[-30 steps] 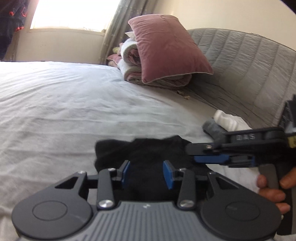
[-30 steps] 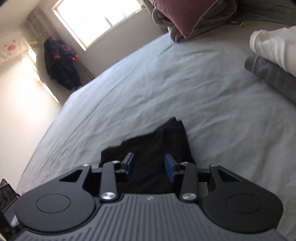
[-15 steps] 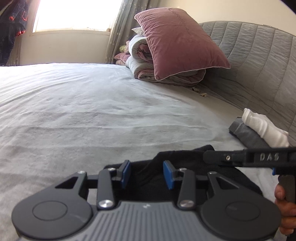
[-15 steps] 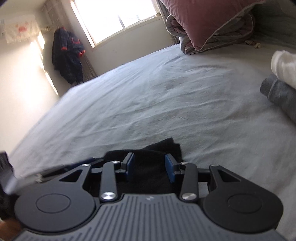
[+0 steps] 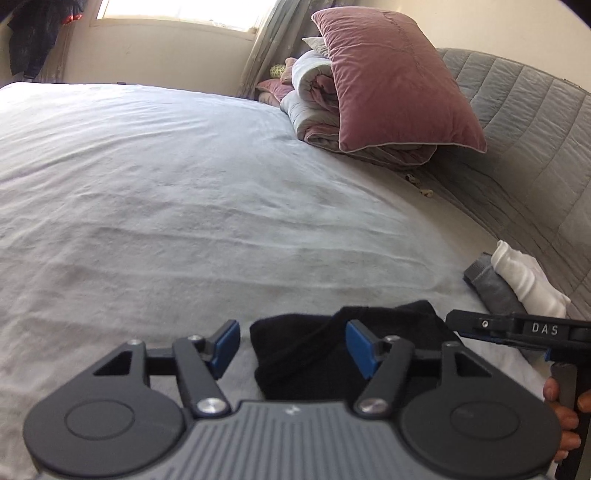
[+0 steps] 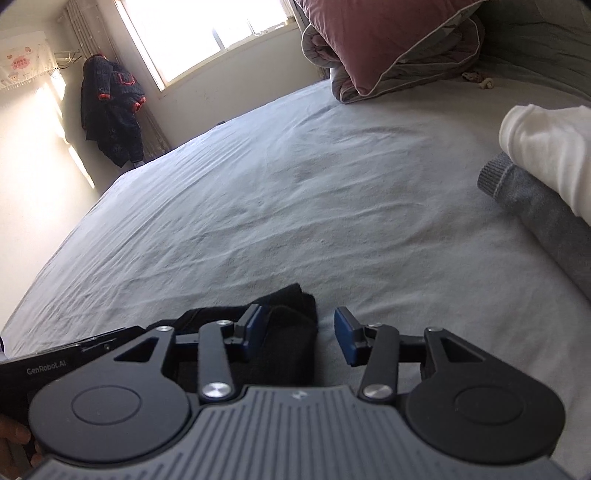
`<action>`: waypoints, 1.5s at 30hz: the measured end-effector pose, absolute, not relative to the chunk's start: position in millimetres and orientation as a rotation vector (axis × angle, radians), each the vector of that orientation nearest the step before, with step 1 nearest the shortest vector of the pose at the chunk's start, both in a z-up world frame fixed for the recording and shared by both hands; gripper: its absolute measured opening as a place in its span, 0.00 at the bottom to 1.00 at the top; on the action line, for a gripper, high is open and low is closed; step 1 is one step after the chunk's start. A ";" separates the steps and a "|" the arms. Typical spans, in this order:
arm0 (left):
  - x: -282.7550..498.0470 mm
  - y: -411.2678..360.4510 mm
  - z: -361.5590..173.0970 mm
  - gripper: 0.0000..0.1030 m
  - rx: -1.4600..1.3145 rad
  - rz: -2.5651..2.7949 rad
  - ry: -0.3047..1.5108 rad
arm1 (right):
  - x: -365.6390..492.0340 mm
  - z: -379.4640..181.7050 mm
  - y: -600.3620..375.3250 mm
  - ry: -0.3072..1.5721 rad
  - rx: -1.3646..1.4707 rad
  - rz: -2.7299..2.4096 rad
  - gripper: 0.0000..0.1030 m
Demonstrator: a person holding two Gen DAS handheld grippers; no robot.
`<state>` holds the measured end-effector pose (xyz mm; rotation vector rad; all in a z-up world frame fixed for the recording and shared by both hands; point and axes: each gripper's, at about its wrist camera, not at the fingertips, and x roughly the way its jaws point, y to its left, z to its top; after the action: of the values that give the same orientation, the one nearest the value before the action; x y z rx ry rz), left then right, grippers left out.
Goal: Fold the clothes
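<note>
We see a black garment (image 5: 332, 354) bunched on the grey bed sheet (image 5: 184, 221) at the bottom centre of both views, a compact dark heap whose long axis we cannot tell. In the left wrist view it lies between the spread fingers of the left gripper (image 5: 291, 345), nearer the right-hand blue pad, and neither pad pinches it. In the right wrist view the right gripper (image 6: 295, 330) also stands with its fingers spread; the cloth sits against the left-hand pad and leaves bare sheet before the other.

The right gripper's side, at the lower right of the left view, reads "DAS". The black body at the lower left of the right view reads "GenRobot.AI".

Toward the right edge lie a folded grey garment (image 6: 546, 218) and a white one (image 6: 550, 147) resting on it. At the top a pink pillow (image 5: 399, 85) leans on a rolled quilt (image 5: 317, 96). A dark jacket (image 6: 110, 114) hangs beside the window (image 6: 207, 33), upper left of the right view.
</note>
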<state>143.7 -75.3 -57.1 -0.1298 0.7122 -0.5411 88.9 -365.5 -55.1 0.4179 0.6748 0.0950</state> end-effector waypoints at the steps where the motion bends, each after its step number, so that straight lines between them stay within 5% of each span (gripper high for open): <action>1: 141.1 -75.6 -55.9 0.70 -0.113 -0.537 0.718 | 87.0 -54.9 -365.6 0.682 0.426 0.101 0.51; 6: 127.7 -78.5 -53.2 0.85 -0.066 -0.537 0.751 | 79.5 -56.1 -365.2 0.712 0.455 0.114 0.55; 17: 126.0 -64.3 -84.7 0.84 -0.310 -0.565 0.825 | 81.6 -86.0 -367.5 0.733 0.595 0.185 0.52; 19: 123.1 -59.1 -90.6 0.79 -0.371 -0.556 0.797 | 82.1 -90.9 -364.1 0.726 0.608 0.215 0.45; 22: 119.5 -55.8 -97.2 0.57 -0.434 -0.539 0.768 | 83.2 -96.1 -360.3 0.715 0.621 0.232 0.34; 24: 118.3 -56.4 -101.5 0.29 -0.465 -0.527 0.765 | 83.7 -96.9 -358.9 0.714 0.638 0.240 0.26; 27: 115.0 -59.3 -98.2 0.18 -0.464 -0.505 0.749 | 82.1 -93.9 -356.1 0.705 0.634 0.239 0.22; 45: 94.0 -92.1 -42.3 0.09 -0.418 -0.497 0.658 | 65.9 -41.6 -381.3 0.561 0.646 0.259 0.18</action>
<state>94.0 -92.1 -42.3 -0.4176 0.6584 -0.4965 65.9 -381.3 -41.6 0.6464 0.5605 0.2587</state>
